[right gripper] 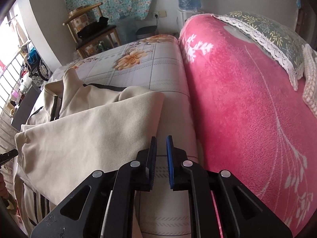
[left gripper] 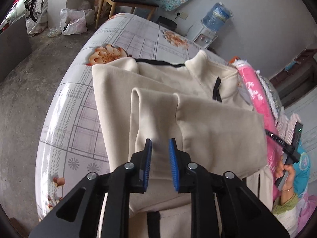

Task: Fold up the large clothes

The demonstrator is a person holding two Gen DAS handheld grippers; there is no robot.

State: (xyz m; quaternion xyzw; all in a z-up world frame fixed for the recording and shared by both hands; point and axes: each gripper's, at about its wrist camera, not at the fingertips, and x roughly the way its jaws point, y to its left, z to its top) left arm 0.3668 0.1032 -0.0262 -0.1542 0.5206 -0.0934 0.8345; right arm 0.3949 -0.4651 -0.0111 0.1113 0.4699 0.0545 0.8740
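Left wrist view, garment: a cream jacket (left gripper: pixel 158 99) with black trim lies on the bed (left gripper: pixel 69 103), collar at the far end, a folded-over panel on top nearer the camera.
Left wrist view, jaws: the left gripper (left gripper: pixel 160 148) hangs just over the folded panel, its jaws a little apart; no cloth is pinched between the blue pads (left gripper: pixel 174 158).
Left wrist view, other hand: at the right edge a hand (left gripper: pixel 285 170) holds the right gripper's handle, beside a pink blanket (left gripper: pixel 255 95).
Right wrist view, garment: the jacket's folded edge (right gripper: pixel 156 107) lies to the left of the gripper, on the flowered bedsheet (right gripper: pixel 170 75).
Right wrist view, jaws: the right gripper (right gripper: pixel 161 148) has its jaws narrowly apart, over bare sheet just beside the cloth's edge, gripping nothing; the pink blanket fills the right.
Step in hand: judged, one fold has been laid and both grippers are free of the cloth.
Next move: likely calls for a fresh grip on an edge or on the hem nearest the camera, both grippers together, so the layers do not slide.
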